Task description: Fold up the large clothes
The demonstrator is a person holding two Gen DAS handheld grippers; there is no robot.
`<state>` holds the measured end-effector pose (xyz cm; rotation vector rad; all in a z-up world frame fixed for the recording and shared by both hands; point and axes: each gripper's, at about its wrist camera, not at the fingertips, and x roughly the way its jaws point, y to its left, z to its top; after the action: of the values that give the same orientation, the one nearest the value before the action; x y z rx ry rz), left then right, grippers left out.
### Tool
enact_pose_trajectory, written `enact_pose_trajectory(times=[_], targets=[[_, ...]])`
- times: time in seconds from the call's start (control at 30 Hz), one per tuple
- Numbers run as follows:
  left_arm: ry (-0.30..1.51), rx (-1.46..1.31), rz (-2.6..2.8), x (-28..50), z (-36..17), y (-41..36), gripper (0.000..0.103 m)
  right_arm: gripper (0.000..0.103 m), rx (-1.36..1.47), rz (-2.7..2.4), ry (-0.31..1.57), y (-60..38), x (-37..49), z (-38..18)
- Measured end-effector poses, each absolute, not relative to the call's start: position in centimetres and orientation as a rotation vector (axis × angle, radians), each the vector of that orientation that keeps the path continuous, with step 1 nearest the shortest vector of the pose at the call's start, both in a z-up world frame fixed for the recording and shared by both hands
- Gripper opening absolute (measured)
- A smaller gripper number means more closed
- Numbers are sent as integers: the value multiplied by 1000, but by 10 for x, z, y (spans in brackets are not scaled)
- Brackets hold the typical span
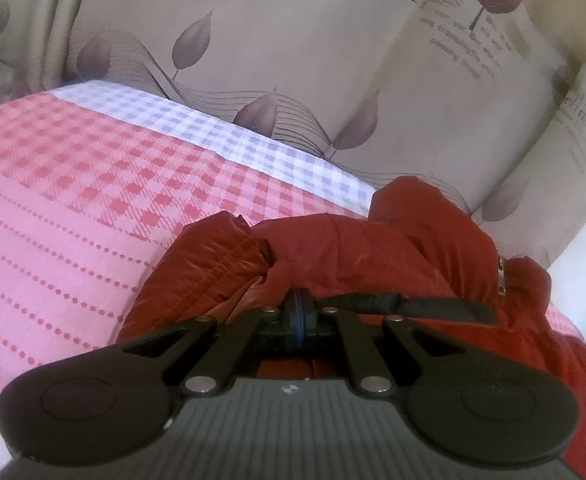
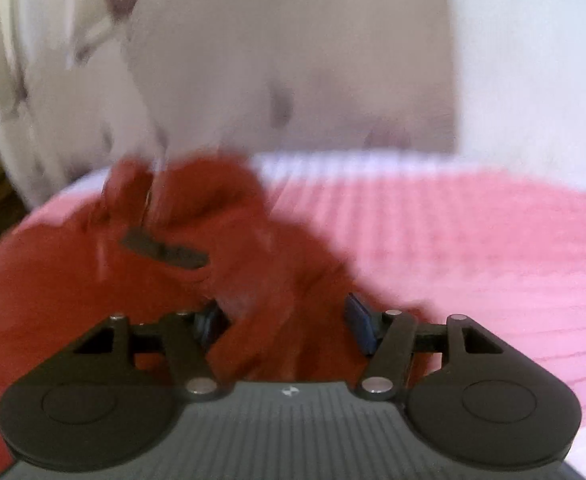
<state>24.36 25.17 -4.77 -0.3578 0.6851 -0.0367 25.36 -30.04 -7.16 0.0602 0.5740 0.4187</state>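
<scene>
A red puffy jacket lies crumpled on a pink checked bedspread. My left gripper is shut at the jacket's near edge, its tips pinching a thin fold of red fabric beside a black strap. The right wrist view is blurred. There the jacket fills the lower left, with the black strap on top. My right gripper is open, its blue pads standing apart with a ridge of red fabric loose between them.
Beige cloth printed with leaves and lettering rises behind the bed. A pale checked border runs along the bedspread's far edge. The pink bedspread stretches to the right of the jacket, with a white wall beyond.
</scene>
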Motion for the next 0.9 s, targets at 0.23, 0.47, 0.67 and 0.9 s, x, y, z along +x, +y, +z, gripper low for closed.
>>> enact_pose_trajectory(times=[0.23, 0.47, 0.67, 0.9], targets=[[683, -359, -46, 243, -47, 254, 12, 54, -188, 612, 530, -228, 239, -38], [681, -429, -62, 241, -49, 260, 12, 32, -98, 515, 699, -254, 274, -107], [683, -464, -72, 241, -50, 264, 12, 32, -70, 501, 681, -259, 270, -124], [696, -420, -60, 244, -50, 260, 12, 32, -64, 519, 668, -262, 277, -126]])
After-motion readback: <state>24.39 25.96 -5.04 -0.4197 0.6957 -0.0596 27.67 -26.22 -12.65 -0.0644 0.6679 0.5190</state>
